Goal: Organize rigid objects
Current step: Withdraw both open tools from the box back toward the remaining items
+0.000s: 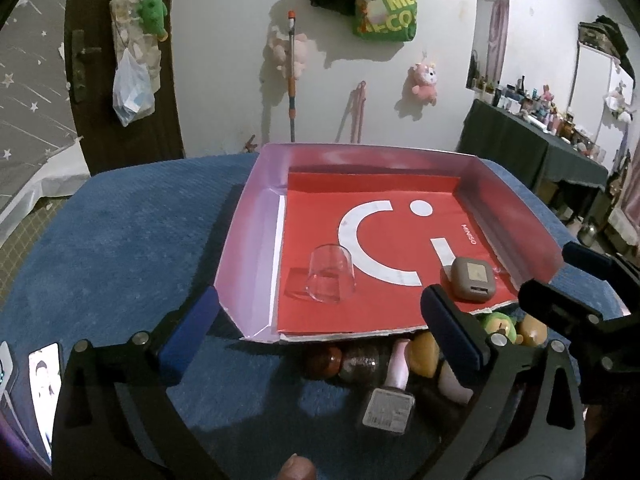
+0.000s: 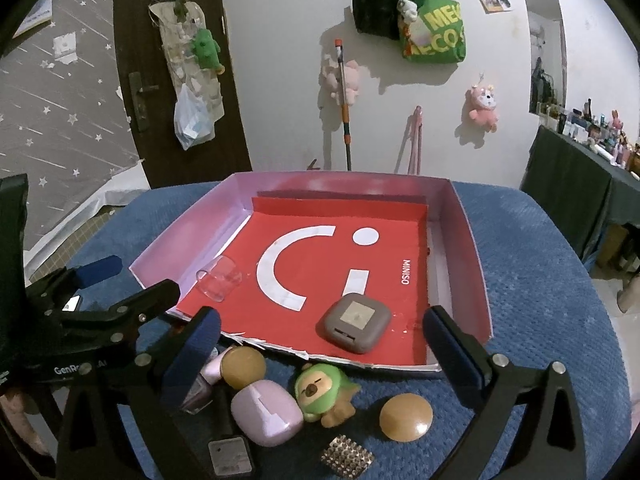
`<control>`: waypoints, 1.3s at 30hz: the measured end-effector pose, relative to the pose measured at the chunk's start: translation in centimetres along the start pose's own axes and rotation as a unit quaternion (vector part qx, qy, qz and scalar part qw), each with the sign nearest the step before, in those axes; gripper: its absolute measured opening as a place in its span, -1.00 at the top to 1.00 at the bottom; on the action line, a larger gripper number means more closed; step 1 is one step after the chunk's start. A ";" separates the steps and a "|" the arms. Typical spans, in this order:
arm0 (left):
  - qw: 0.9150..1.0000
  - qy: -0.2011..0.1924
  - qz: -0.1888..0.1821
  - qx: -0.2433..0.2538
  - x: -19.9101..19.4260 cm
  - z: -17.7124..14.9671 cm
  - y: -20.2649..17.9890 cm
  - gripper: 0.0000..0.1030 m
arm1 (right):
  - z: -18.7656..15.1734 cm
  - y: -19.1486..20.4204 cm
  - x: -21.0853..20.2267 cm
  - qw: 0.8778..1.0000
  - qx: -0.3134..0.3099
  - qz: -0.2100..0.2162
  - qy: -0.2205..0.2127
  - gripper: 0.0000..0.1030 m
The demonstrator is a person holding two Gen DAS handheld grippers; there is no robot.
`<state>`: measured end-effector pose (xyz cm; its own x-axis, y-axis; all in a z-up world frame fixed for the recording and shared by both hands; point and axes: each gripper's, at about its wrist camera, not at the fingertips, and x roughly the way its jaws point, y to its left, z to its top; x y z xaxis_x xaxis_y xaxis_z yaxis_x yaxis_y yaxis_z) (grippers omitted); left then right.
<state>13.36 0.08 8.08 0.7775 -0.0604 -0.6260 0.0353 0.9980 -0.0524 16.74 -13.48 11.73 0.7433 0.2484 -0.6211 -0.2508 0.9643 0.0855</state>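
A shallow pink box [image 1: 248, 240] lined with red MINISO paper sits on a blue cloth; it also shows in the right wrist view [image 2: 472, 256]. Inside lie a clear glass [image 1: 330, 278] [image 2: 219, 278] on its side and a grey square case [image 1: 472, 280] [image 2: 354, 322]. In front of the box lies a cluster: a green hooded figurine [image 2: 320, 392], a lilac case [image 2: 266, 412], a tan dome [image 2: 406, 416], a tan ball [image 2: 242, 366], a studded block [image 2: 347, 458] and small bottles [image 1: 394, 384]. My left gripper [image 1: 320, 328] is open and empty over the box's near edge. My right gripper [image 2: 320, 348] is open and empty above the cluster.
A lit phone [image 1: 42, 392] lies at the cloth's left edge. The left gripper's frame [image 2: 80, 312] shows at the left of the right wrist view. A dark table [image 2: 580, 184] crowded with bottles stands at the right. A door [image 2: 176, 68] and hung toys are on the wall behind.
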 end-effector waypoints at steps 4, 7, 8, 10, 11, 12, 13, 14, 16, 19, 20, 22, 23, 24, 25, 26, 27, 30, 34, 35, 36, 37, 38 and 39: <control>1.000 0.001 -0.006 0.003 -0.6 -0.7 -0.2 -1.00 | -0.4 0.2 -0.9 1.000 -0.001 -0.001 -0.014 -1.00; 1.000 0.002 -0.004 0.006 -0.9 -1.3 -0.4 -1.00 | -0.8 0.4 -1.6 1.000 -0.002 0.004 -0.024 -1.00; 1.000 0.003 -0.005 0.005 -1.0 -1.4 -0.4 -1.00 | -1.0 0.4 -1.8 1.000 -0.001 0.007 -0.028 -1.00; 1.000 0.004 -0.008 0.002 -1.2 -1.7 -0.3 -1.00 | -1.3 0.4 -2.2 0.999 0.002 0.008 -0.033 -1.00; 1.000 0.004 -0.008 0.002 -1.3 -1.9 -0.3 -1.00 | -1.5 0.4 -2.4 0.999 0.003 0.008 -0.037 -1.00; 1.000 0.004 -0.008 0.002 -1.5 -2.2 -0.3 -1.00 | -1.7 0.5 -2.7 0.999 0.004 0.008 -0.040 -1.00; 1.000 0.004 -0.008 0.002 -1.6 -2.3 -0.3 -1.00 | -1.9 0.4 -2.9 0.999 0.004 0.007 -0.044 -1.00; 1.000 0.004 -0.008 0.002 -1.6 -2.3 -0.3 -1.00 | -2.1 0.5 -3.2 0.999 0.005 0.007 -0.048 -1.00; 1.000 0.003 -0.009 0.001 -1.8 -2.6 -0.3 -1.00 | -2.4 0.6 -3.5 0.999 0.006 0.007 -0.053 -1.00; 1.000 0.002 -0.008 0.001 -2.2 -3.3 -0.5 -1.00 | -2.9 0.8 -4.2 0.998 0.005 0.004 -0.062 -1.00; 1.000 0.001 -0.007 0.001 -2.3 -3.4 -0.6 -1.00 | -3.1 0.9 -4.4 0.998 0.004 0.003 -0.065 -1.00; 1.000 -0.001 -0.004 0.002 -2.6 -3.8 -0.8 -1.00 | -3.5 1.2 -4.7 0.998 0.001 -0.001 -0.068 -1.00; 1.000 -0.002 -0.003 0.003 -2.8 -3.9 -0.8 -1.00 | -3.8 1.3 -4.9 0.998 0.000 -0.003 -0.070 -1.00; 1.000 -0.004 -0.002 0.004 -3.0 -4.1 -0.9 -1.00 | -3.9 1.3 -5.0 0.997 0.000 -0.005 -0.071 -1.00; 1.000 -0.005 -0.002 0.005 -3.2 -4.2 -1.0 -1.00 | -4.1 1.4 -5.1 0.997 0.001 -0.006 -0.071 -1.00; 1.000 -0.005 -0.002 0.006 -3.3 -4.3 -1.1 -1.00 | -4.3 1.4 -5.3 0.997 0.002 -0.007 -0.072 -1.00; 1.000 -0.005 -0.002 0.008 -3.5 -4.5 -1.3 -1.00 | -4.5 1.4 -5.4 0.997 0.003 -0.006 -0.071 -1.00; 1.000 -0.004 -0.004 0.009 -3.8 -4.7 -1.5 -1.00 | -5.2 1.5 -5.6 0.998 0.006 -0.008 -0.069 -1.00; 1.000 -0.003 -0.003 0.011 -4.1 -5.2 -1.6 -1.00 | -5.9 1.4 -5.9 0.998 0.010 -0.010 -0.066 -1.00; 1.000 -0.002 -0.004 0.011 -4.2 -5.3 -1.7 -1.00 | -6.1 1.3 -6.0 0.998 0.012 -0.009 -0.065 -1.00; 1.000 -0.001 -0.007 0.010 -4.3 -5.5 -1.7 -1.00 | -6.3 1.2 -6.0 0.998 0.013 -0.008 -0.064 -1.00; 1.000 0.000 -0.009 0.008 -4.3 -5.6 -1.7 -1.00 | -6.4 1.2 -6.0 0.998 0.014 -0.008 -0.063 -1.00; 1.000 0.001 -0.010 0.008 -4.4 -5.8 -1.7 -1.00 | -6.6 1.1 -6.0 0.998 0.016 -0.008 -0.062 -1.00; 1.000 0.001 -0.009 0.008 -4.5 -5.8 -1.8 -1.00 | -6.8 1.1 -6.0 0.998 0.017 -0.008 -0.061 -1.00</control>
<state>6.15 -1.52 6.42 0.7749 -0.0788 -0.6271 0.0603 0.9969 -0.0508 7.74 -14.56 10.24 0.8172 0.2399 -0.5240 -0.2185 0.9703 0.1034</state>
